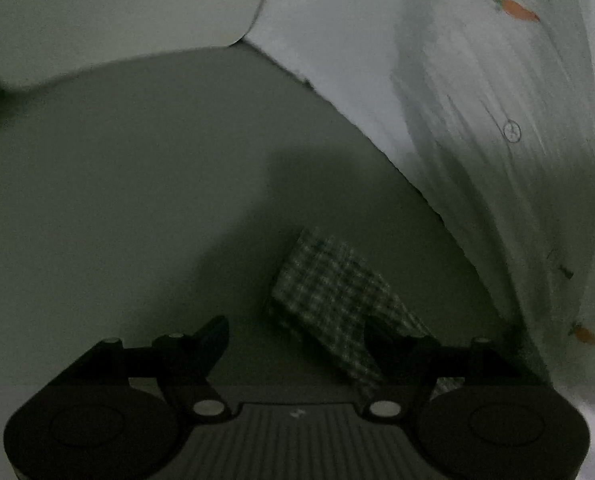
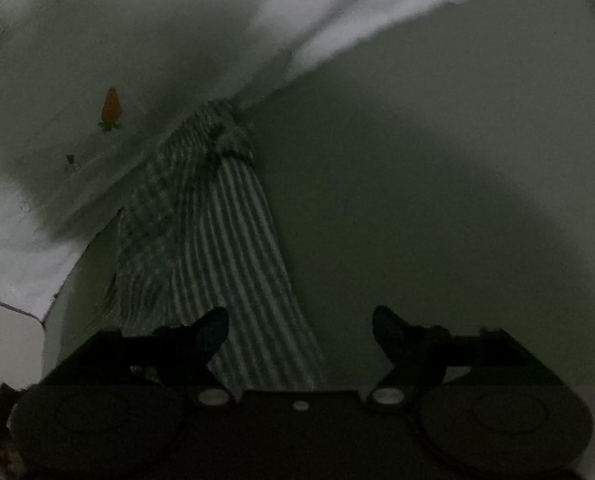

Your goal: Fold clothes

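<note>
Nearest us, our left gripper (image 1: 297,334) stands wide with nothing pinched, the checked cuff (image 1: 333,292) lying on the counter (image 1: 117,200) by its right finger. Our right gripper (image 2: 300,322) is wide too, empty, over the striped cuff (image 2: 237,248). Beyond both spreads the white carrot-print garment (image 1: 477,80). We judge a fold is just laid and released; next we need fresh holds on an edge, low and level, to fold again.

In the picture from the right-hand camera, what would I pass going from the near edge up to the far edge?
The open tool → striped cloth → its bunched checked end → white carrot-print fabric.
</note>
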The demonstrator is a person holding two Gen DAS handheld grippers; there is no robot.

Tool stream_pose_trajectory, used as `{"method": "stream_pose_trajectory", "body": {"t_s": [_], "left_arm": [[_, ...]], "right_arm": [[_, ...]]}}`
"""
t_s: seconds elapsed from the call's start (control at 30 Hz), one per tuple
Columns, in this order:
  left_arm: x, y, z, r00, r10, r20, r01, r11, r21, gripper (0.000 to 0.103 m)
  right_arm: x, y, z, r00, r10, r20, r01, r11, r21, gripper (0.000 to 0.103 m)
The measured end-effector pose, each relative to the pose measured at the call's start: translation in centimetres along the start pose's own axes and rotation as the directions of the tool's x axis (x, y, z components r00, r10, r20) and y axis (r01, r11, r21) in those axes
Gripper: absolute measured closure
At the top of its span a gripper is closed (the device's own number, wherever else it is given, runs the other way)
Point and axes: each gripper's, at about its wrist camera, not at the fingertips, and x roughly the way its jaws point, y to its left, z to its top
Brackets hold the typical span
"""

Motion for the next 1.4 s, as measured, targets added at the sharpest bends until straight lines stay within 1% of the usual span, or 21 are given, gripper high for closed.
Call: {"method": "stream_pose_trajectory", "body": {"t_s": [0.07, 0.17, 0.3, 0.4, 0.5, 0.57, 0.6, 0.63, 0.67, 0.77, 0.87, 0.93, 1.0, 1.07, 1.1, 1.13, 1.17, 1.23, 1.3, 1.33, 1.4], "left_arm": [[0.3, 0.7, -0.7, 1.0, -0.008, 0.019, 0.009, 0.999, -0.033, 0.028], [1.3, 0.8, -0.8, 0.998, -0.046, 0.04, 0.048, 0.998, -0.05, 0.027], [3.8, -0.5, -0.1, 0.996, -0.06, 0.061, 0.064, 0.996, -0.069, 0.027], [3.8, -1.2, 0.9, 0.997, -0.013, 0.081, 0.017, 0.998, -0.056, 0.027], [4.6, -1.7, 1.3, 0.993, -0.025, 0.117, 0.033, 0.997, -0.073, 0.031], [4.8, -1.6, 1.3, 0.99, -0.05, 0.129, 0.064, 0.992, -0.113, 0.057], [4.9, -1.6, 1.3, 0.989, -0.076, 0.13, 0.093, 0.987, -0.131, 0.08], [4.8, -1.7, 1.3, 0.985, -0.117, 0.128, 0.135, 0.981, -0.141, 0.095], [4.5, -2.1, 1.3, 0.978, -0.159, 0.132, 0.177, 0.974, -0.138, 0.096], [2.6, -5.2, 0.7, 0.947, -0.293, 0.133, 0.298, 0.954, -0.022, 0.098], [0.6, -9.6, -1.0, 0.903, -0.425, 0.062, 0.414, 0.9, 0.134, 0.097], [-0.3, -12.5, -3.0, 0.864, -0.503, -0.023, 0.496, 0.841, 0.216, 0.097], [-0.5, -14.9, -5.6, 0.827, -0.545, -0.137, 0.561, 0.795, 0.228, 0.097], [0.2, -16.7, -8.3, 0.798, -0.54, -0.267, 0.597, 0.766, 0.239, 0.094], [0.5, -17.6, -9.6, 0.779, -0.532, -0.331, 0.615, 0.75, 0.242, 0.089], [1.1, -18.1, -11.1, 0.772, -0.511, -0.378, 0.616, 0.747, 0.248, 0.081], [1.7, -18.2, -12.5, 0.767, -0.483, -0.424, 0.608, 0.757, 0.238, 0.078], [2.9, -17.8, -14.2, 0.743, -0.439, -0.505, 0.583, 0.795, 0.167, 0.076], [3.3, -16.9, -14.9, 0.717, -0.432, -0.547, 0.568, 0.817, 0.1, 0.07], [3.1, -16.5, -15.0, 0.712, -0.433, -0.553, 0.566, 0.82, 0.086, 0.064], [2.2, -16.0, -14.7, 0.722, -0.443, -0.531, 0.565, 0.821, 0.084, 0.056]], "right_arm": [[0.1, -0.2, -0.8, 1.0, 0.012, -0.002, -0.012, 1.0, 0.027, 0.011], [0.7, 0.8, -0.8, 1.0, 0.012, -0.026, -0.012, 1.0, -0.005, 0.003], [1.7, 2.6, -0.1, 0.999, 0.002, -0.034, -0.004, 0.997, -0.083, 0.001], [2.0, 3.5, -0.2, 1.0, -0.002, -0.03, -0.001, 0.994, -0.111, 0.001], [1.7, 3.9, -0.3, 1.0, 0.006, -0.014, -0.008, 0.99, -0.141, 0.001], [1.5, 3.9, -0.3, 1.0, 0.017, 0.001, -0.017, 0.99, -0.141, 0.001], [1.4, 3.8, -0.3, 1.0, 0.026, 0.009, -0.024, 0.991, -0.133, 0.001], [1.2, 3.5, -0.4, 0.999, 0.037, 0.016, -0.035, 0.993, -0.113, 0.0], [0.9, 3.3, -0.4, 0.999, 0.049, 0.022, -0.046, 0.994, -0.094, 0.0], [0.5, 2.3, -0.4, 0.997, 0.069, 0.039, -0.068, 0.997, -0.031, 0.0], [-0.1, 1.4, -0.4, 0.995, 0.085, 0.053, -0.086, 0.996, 0.007, 0.0], [-0.3, 1.2, -0.3, 0.994, 0.099, 0.055, -0.1, 0.995, 0.019, 0.0], [-0.5, 0.9, -0.2, 0.992, 0.113, 0.056, -0.115, 0.993, 0.033, 0.0], [-0.7, 0.6, -0.1, 0.989, 0.134, 0.059, -0.137, 0.989, 0.057, 0.0], [-0.6, 0.3, 0.0, 0.987, 0.15, 0.058, -0.154, 0.985, 0.082, 0.0], [-0.5, 0.0, 0.0, 0.984, 0.166, 0.058, -0.171, 0.979, 0.107, 0.0], [-0.4, -0.3, 0.0, 0.981, 0.183, 0.058, -0.189, 0.973, 0.134, 0.0], [-0.1, -1.0, -0.1, 0.97, 0.237, 0.056, -0.243, 0.948, 0.206, 0.0], [0.3, -1.2, -0.2, 0.951, 0.303, 0.06, -0.308, 0.916, 0.259, 0.0], [0.4, -1.3, -0.3, 0.94, 0.336, 0.064, -0.34, 0.898, 0.278, 0.0], [0.8, -1.3, -0.4, 0.913, 0.402, 0.074, -0.404, 0.859, 0.316, 0.0]]}}
